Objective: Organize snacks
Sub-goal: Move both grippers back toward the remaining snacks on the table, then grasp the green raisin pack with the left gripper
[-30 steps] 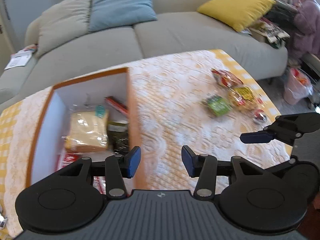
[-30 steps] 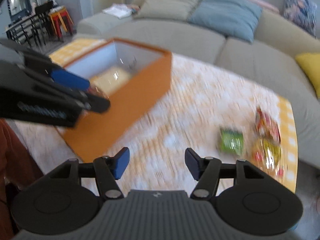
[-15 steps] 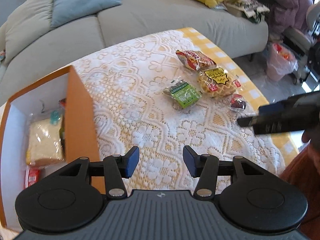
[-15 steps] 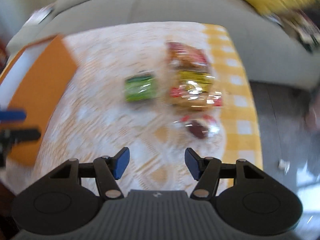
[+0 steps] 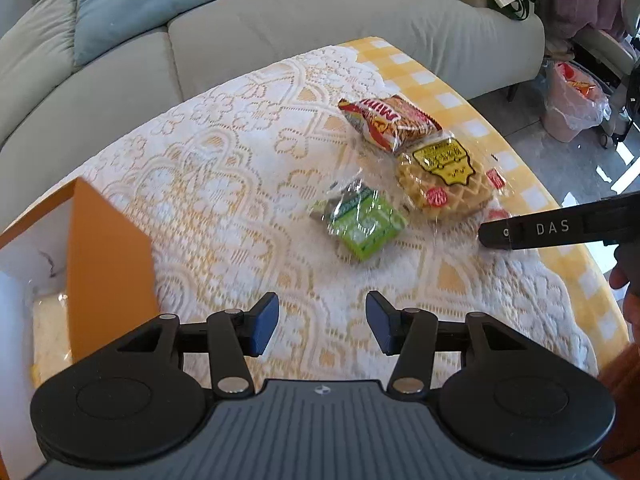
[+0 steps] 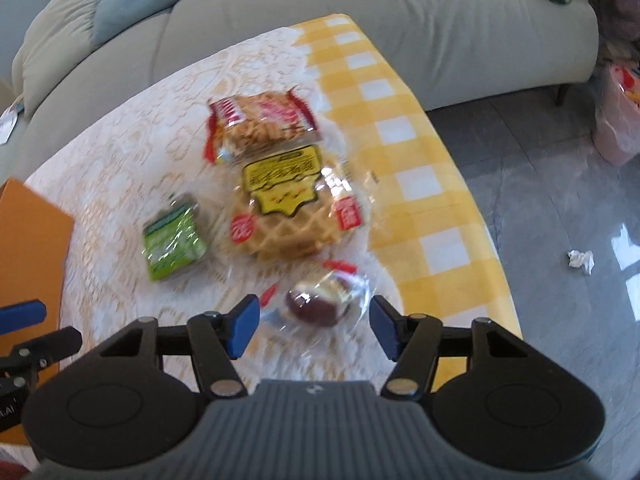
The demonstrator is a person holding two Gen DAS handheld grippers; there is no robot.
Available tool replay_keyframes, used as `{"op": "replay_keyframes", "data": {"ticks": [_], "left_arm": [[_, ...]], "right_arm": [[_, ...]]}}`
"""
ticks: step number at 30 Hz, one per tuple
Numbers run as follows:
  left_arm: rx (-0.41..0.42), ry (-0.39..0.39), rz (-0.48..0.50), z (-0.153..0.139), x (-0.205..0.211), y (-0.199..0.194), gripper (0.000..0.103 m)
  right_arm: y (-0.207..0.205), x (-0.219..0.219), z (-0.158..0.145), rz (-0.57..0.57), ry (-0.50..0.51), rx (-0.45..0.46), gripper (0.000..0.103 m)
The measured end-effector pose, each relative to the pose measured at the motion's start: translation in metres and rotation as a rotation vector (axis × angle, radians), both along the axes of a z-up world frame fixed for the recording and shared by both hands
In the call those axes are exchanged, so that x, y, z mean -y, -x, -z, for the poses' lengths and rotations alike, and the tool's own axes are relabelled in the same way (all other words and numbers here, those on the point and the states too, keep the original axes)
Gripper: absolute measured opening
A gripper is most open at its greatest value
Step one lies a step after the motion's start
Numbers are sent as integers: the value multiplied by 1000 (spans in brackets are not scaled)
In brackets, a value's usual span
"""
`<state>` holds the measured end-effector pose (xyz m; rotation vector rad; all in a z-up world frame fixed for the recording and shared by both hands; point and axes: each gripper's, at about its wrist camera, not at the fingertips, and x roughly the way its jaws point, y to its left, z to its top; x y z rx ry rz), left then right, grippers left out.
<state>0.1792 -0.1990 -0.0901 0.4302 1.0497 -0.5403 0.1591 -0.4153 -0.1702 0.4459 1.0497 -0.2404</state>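
Observation:
Several wrapped snacks lie on the lace tablecloth: a red noodle pack, a waffle pack with a yellow label, a green pack and a small dark pastry in clear wrap. My right gripper is open, its fingers on either side of the pastry, just above it. My left gripper is open and empty over bare cloth, short of the green pack. The orange box stands at the left with snacks inside.
A grey sofa with blue and beige cushions curves behind the table. The yellow checked table edge drops to a grey floor at the right. A pink bag and a crumpled paper lie on the floor.
Both grippers have swung right, away from the orange box toward the loose snacks. The right gripper has come down close over the dark pastry. Both stayed open.

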Motion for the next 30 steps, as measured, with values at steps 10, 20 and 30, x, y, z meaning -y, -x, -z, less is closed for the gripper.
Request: {"op": "replay_keyframes", "data": {"ticks": [10,20,30], "left_arm": [[-87,83,-93,21,16,-41,60],[-259,144,-275,56,42,-78,64],[-237,60,-319,69,69,-85,64]], "right_arm": [[-8,-14,-1,-85,90,-7,58],[-6,-26,0,-173,107,-20,59],[-4,-15,2,-140,38,-5,58]]}}
